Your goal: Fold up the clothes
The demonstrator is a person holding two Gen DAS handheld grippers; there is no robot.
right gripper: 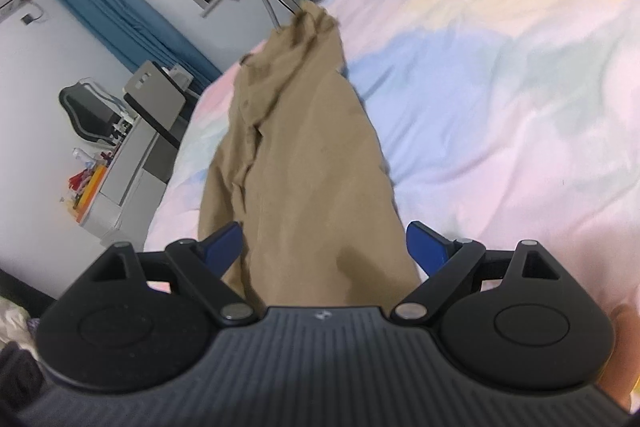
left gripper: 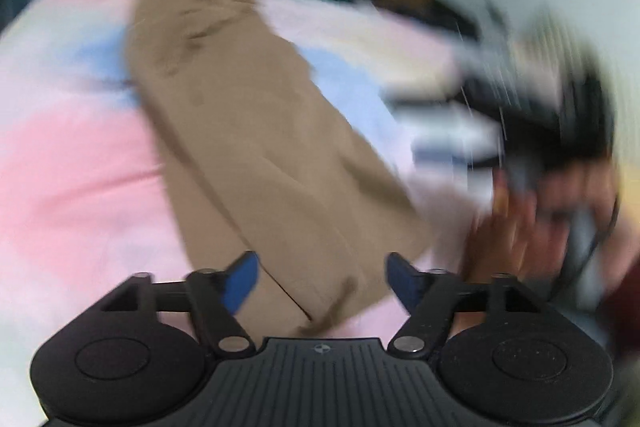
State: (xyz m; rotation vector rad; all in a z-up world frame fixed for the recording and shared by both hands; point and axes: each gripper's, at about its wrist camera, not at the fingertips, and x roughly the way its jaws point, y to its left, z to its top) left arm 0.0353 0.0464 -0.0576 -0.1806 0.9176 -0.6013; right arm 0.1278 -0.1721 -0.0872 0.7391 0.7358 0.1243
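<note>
While the left wrist view is badly smeared, both views agree on the essentials: a tan garment (right gripper: 296, 155) lies lengthwise on the bed (right gripper: 500, 75), which is covered by a pastel sheet, and the near end of the garment runs toward both tools. It looks like trousers folded leg on leg, though the far end is bunched and I cannot confirm that.

Your left gripper (left gripper: 320, 279) has its blue fingers (left gripper: 242, 281) spread wide, with nothing between them; the near hem of the cloth sits just ahead of them. Your right gripper (right gripper: 326, 249) is likewise spread wide and holds nothing, with the cloth passing between and beneath its fingers (right gripper: 426, 247).

Judgement: you are about to take the near end and carry it over toward the far end. To do this well:

- Set one tool at each near corner, well apart, so the edge stays taut.
- Bite through all layers, not just the top one, and keep clear of the sheet.
- Lift only enough to clear the bed, then carry both corners together so the fold line lands square.
- Smooth the crumpled far end first; otherwise the wrinkles get locked in.

Markings: a small round emblem (right gripper: 320, 315) sits on the right tool body, and a similar one on the left. No readable brand, label or writing is visible on the garment or tools.
</note>
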